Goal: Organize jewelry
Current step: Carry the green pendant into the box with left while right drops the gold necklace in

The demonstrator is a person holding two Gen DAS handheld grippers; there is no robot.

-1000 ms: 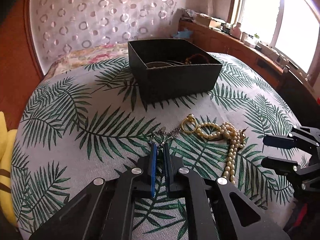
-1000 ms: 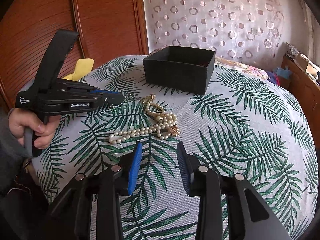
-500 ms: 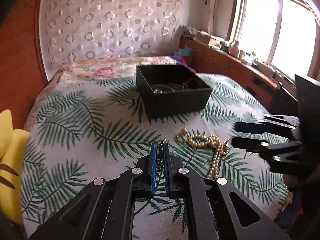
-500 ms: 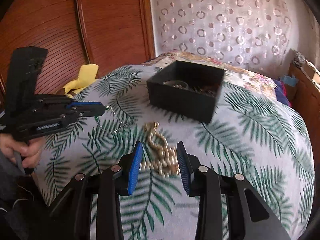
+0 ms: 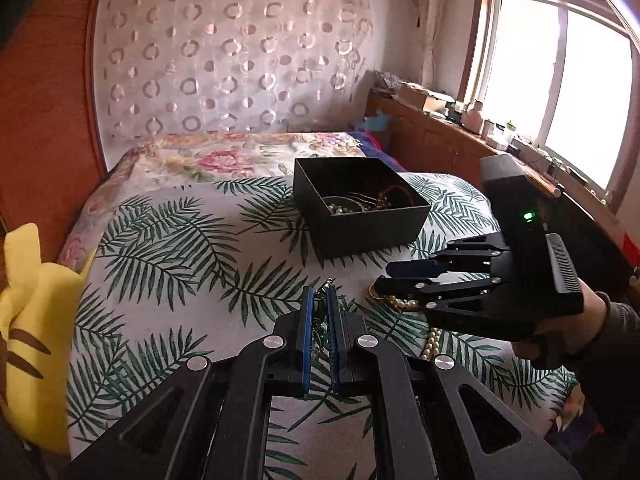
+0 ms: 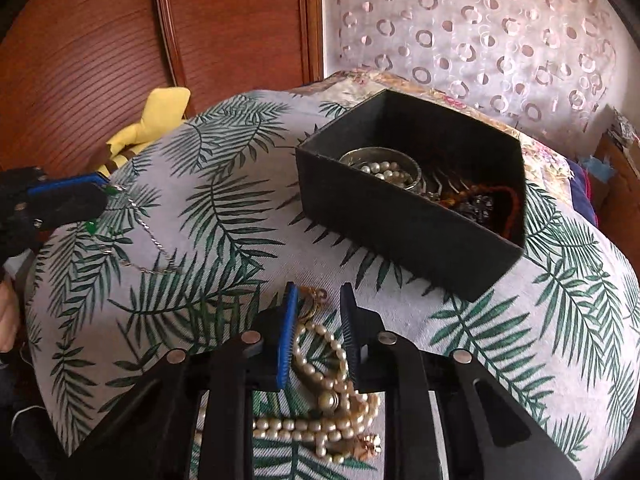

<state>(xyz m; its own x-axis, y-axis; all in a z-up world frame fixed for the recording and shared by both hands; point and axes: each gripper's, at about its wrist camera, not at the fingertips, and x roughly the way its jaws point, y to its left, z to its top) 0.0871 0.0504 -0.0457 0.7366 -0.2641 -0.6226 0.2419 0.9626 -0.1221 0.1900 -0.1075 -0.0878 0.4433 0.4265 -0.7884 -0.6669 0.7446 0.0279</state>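
The left gripper (image 5: pixel 319 300) is pinched nearly shut on a thin silver chain (image 6: pixel 148 236) with little green stones, which trails from its tips down onto the cloth, so the carry to the black box (image 5: pixel 360 216) looks like a run forward and a bit right. The right gripper (image 6: pixel 318 316) hangs open over the pearl necklace (image 6: pixel 320 376), gripping nothing, the strand running roughly front to back between the jaws; it's clearly the nearer one for the pearls. Everything sits on a palm-leaf bedspread (image 5: pixel 168 248), soft and likely to snag a chain. Past that there's a yellow plush toy (image 5: pixel 28 312), a circle-patterned curtain (image 5: pixel 224 60) and a bright window (image 5: pixel 560 88).
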